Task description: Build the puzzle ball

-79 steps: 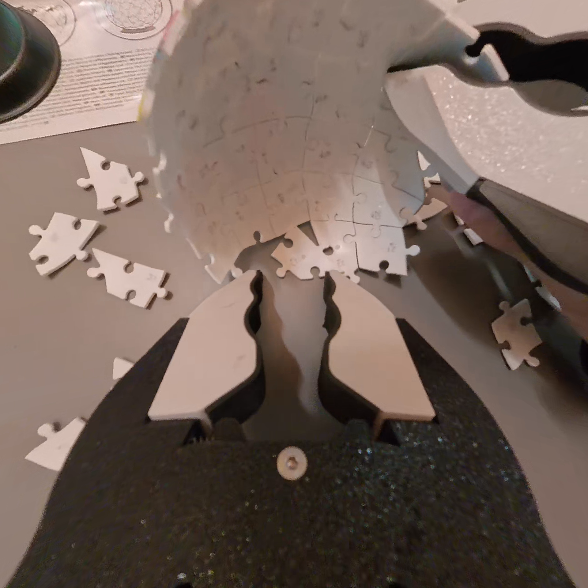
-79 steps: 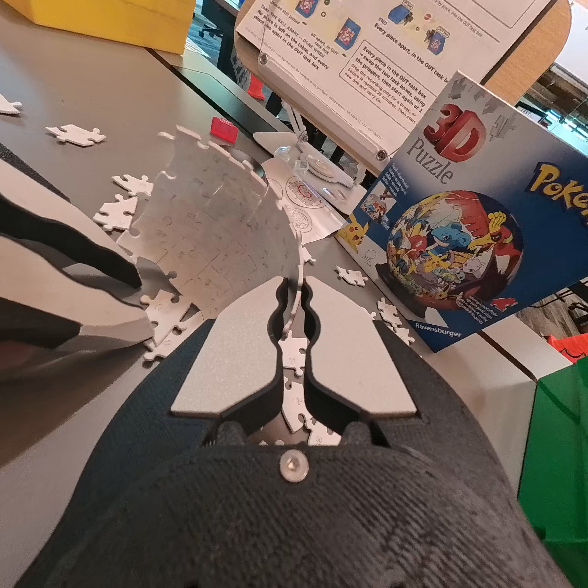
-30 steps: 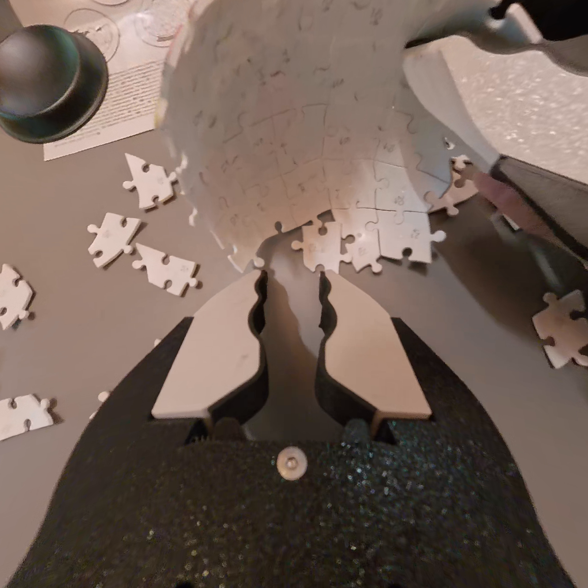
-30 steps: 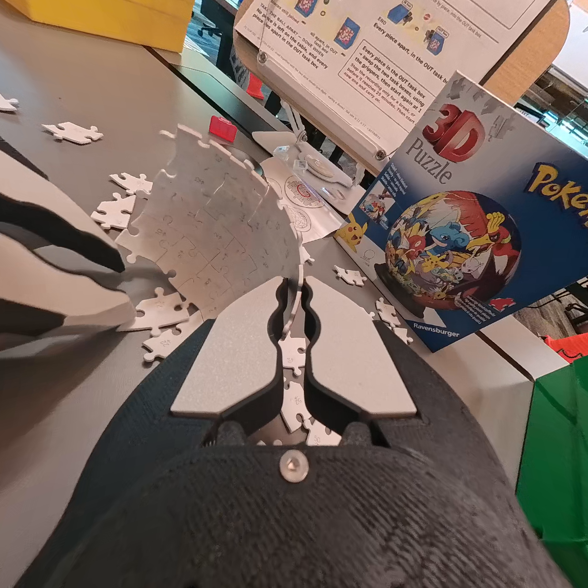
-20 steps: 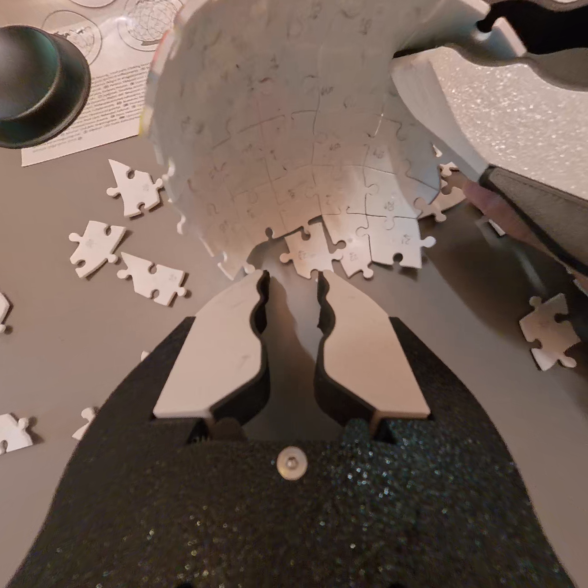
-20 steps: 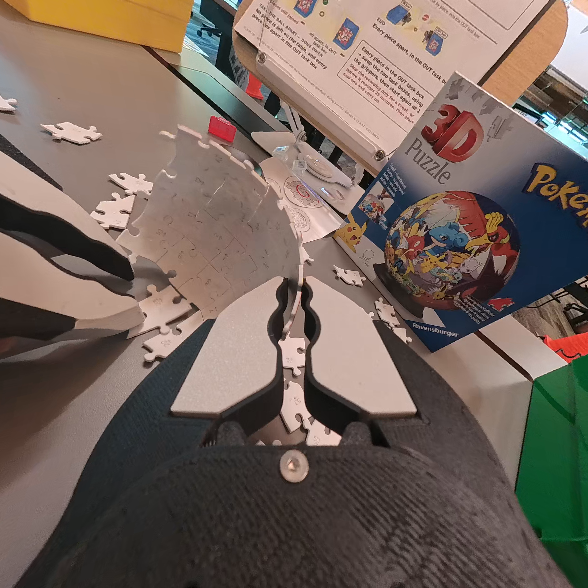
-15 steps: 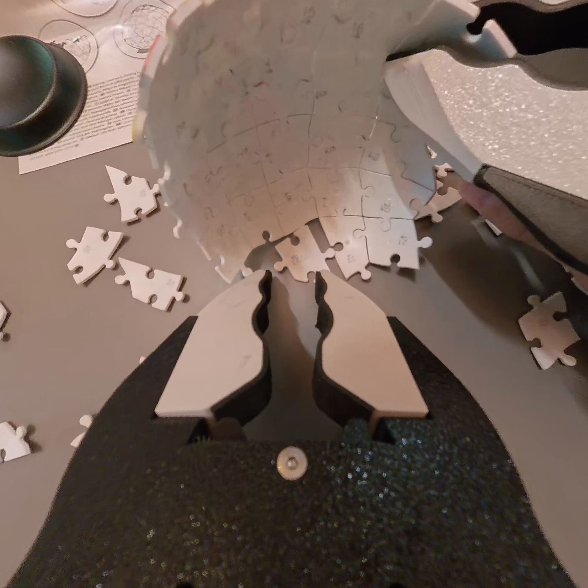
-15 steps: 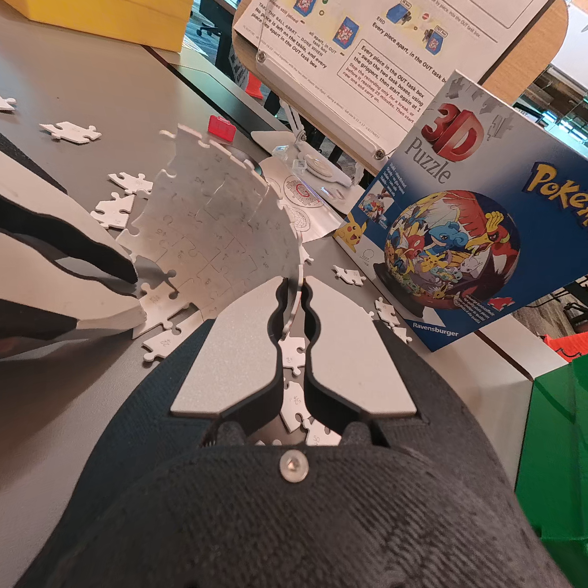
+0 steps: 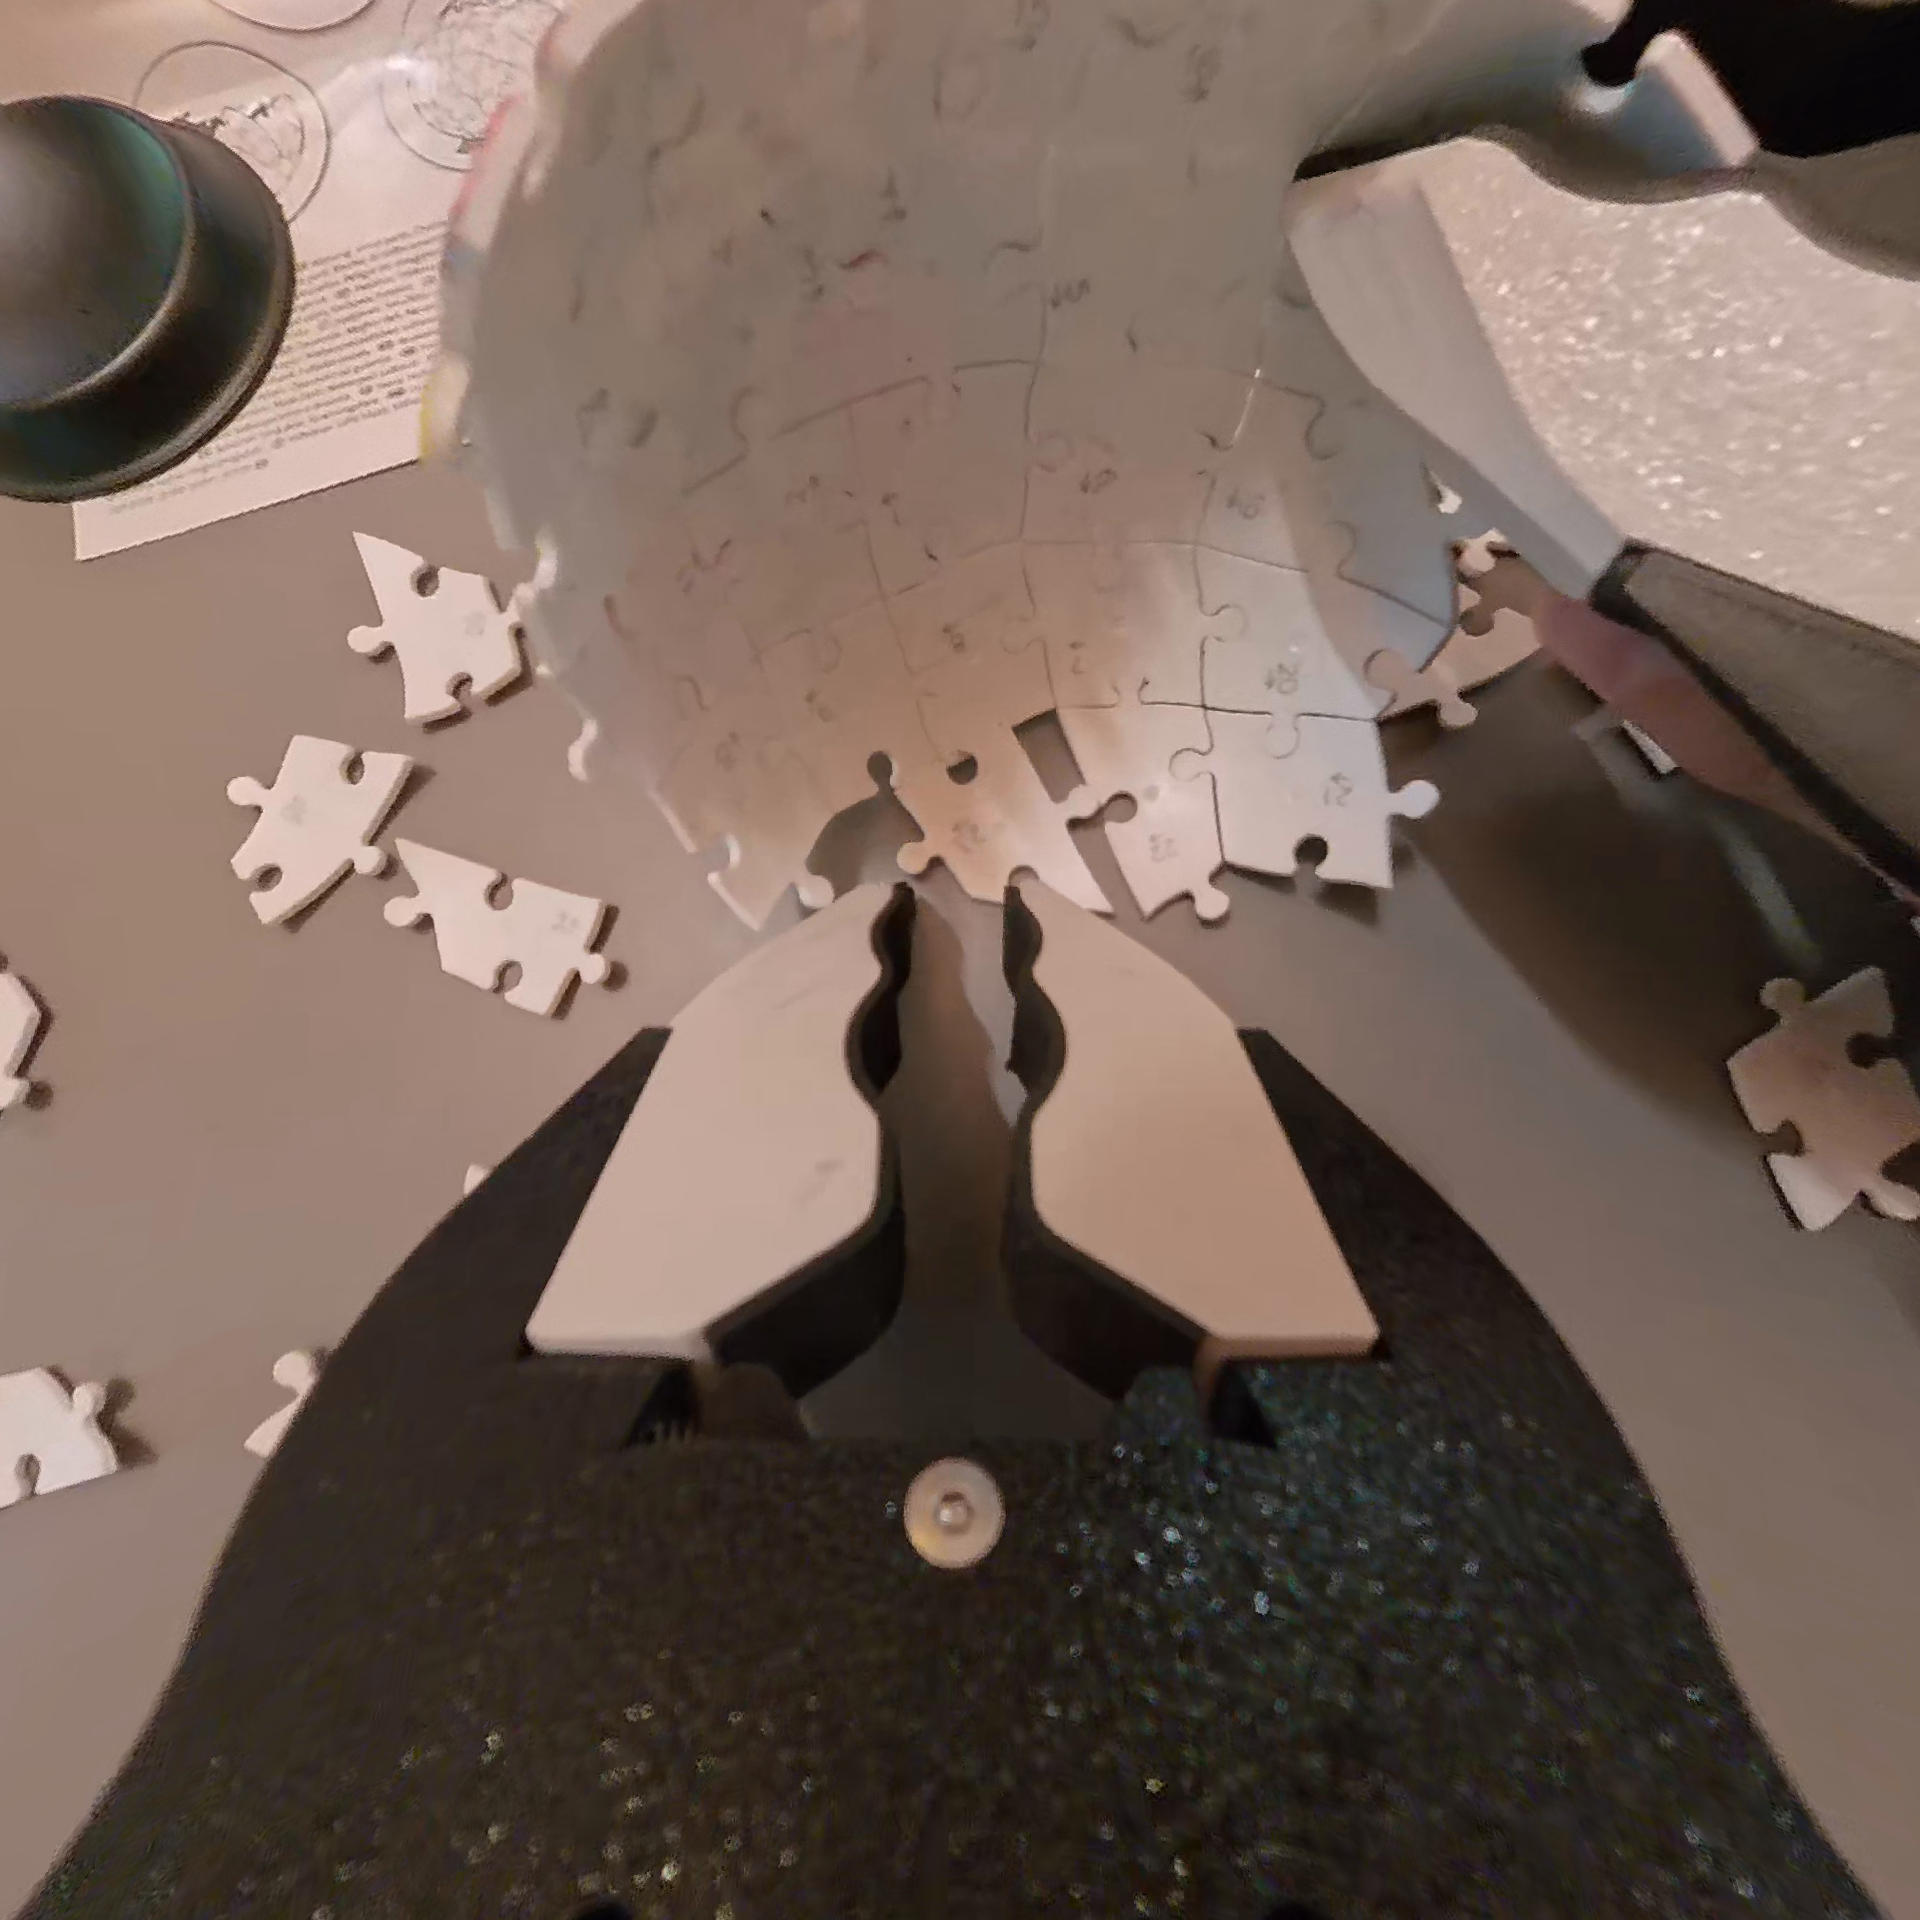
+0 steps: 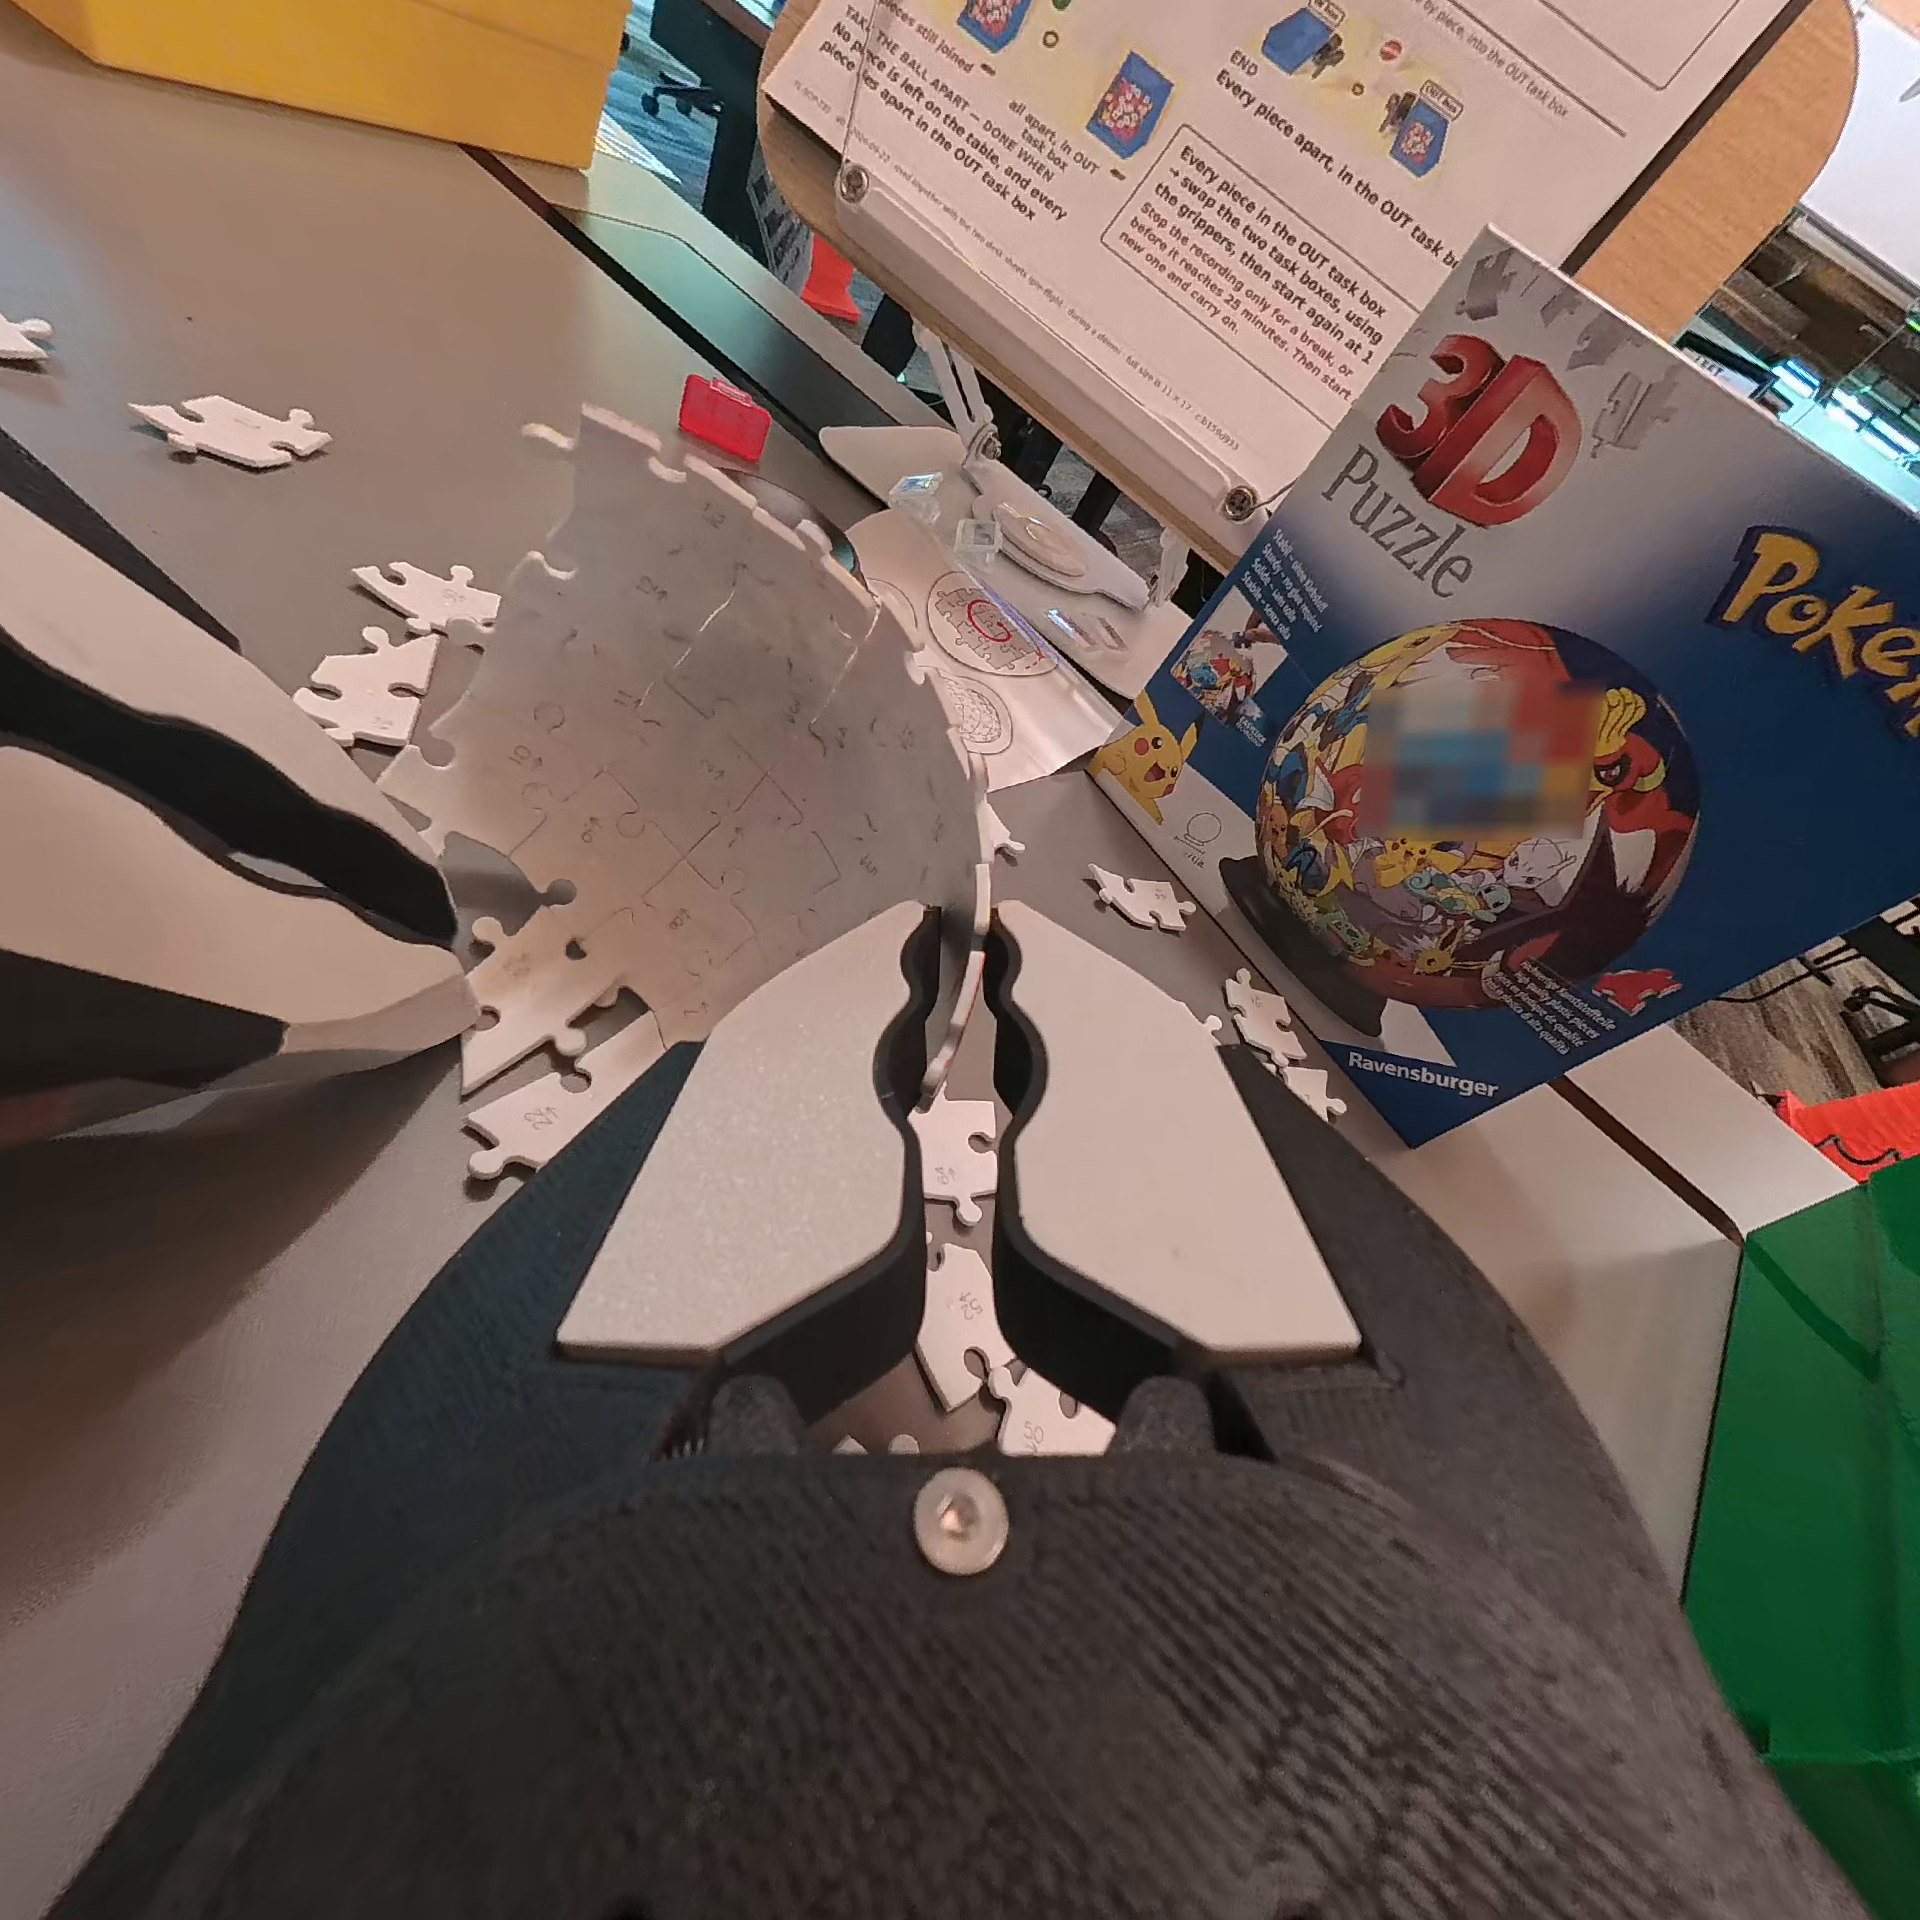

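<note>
Crowded middle, open near edge

The curved shell of joined puzzle pieces (image 10: 686, 790) stands upright across the middle of the grey tabletop (image 10: 208, 1299), clamped at its rim by the right tool (image 10: 961, 914), with the left tool (image 9: 958, 896) at its lower edge. Loose white pieces (image 9: 499, 925) litter the surface left of it; the puzzle box (image 10: 1558, 748) and a tilted instruction board (image 10: 1195, 156) wall off the far right. Bare tabletop lies nearest the left tool's body.
</note>
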Tool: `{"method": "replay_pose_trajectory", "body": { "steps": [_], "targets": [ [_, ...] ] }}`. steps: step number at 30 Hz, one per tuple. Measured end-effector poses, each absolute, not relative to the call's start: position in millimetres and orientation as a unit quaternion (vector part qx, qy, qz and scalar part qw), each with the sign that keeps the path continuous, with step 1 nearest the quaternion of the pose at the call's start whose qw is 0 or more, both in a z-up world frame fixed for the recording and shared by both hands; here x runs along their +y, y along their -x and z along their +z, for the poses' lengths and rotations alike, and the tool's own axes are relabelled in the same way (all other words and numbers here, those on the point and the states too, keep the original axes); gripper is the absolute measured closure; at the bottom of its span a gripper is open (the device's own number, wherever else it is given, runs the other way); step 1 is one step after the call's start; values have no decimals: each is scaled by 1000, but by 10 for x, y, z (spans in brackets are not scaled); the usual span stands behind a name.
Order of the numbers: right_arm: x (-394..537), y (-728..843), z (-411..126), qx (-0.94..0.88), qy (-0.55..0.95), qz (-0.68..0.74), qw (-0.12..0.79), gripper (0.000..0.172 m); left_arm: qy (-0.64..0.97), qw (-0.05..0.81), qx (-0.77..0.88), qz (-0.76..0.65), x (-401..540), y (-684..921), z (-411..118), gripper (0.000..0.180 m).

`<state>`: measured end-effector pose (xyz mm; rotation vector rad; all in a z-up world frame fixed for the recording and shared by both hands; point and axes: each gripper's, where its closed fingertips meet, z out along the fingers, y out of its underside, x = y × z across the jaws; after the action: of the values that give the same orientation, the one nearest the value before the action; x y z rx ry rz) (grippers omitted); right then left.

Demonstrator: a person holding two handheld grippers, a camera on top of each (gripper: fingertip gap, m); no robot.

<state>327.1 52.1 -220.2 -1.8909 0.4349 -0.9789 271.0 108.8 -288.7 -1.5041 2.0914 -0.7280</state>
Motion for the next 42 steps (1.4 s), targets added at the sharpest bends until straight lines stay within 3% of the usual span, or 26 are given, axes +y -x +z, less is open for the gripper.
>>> {"method": "replay_pose_trajectory", "body": {
  "steps": [9, 14, 21, 35, 42],
  "targets": [
    [522, -3273, -2203, 178, 770, -398, 466, 164, 501, 228, 787, -279, 1033, -2683, -2863, 161],
    [522, -3272, -2203, 178, 770, -398, 466, 164, 462, 280, 789, -292, 1015, -2764, -2701, 180],
    [516, -3275, -2208, 178, 770, -399, 465, 164, 410, 314, 827, -222, 1000, -2897, -2810, 180],
    [510, -3283, -2208, 182, 769, -398, 466, 164, 435, 271, 819, -259, 959, -2937, -2873, 180],
    [508, -3284, -2208, 182, 769, -399, 465, 164, 441, 290, 806, -267, 950, -2956, -2838, 180]
  ]
}}
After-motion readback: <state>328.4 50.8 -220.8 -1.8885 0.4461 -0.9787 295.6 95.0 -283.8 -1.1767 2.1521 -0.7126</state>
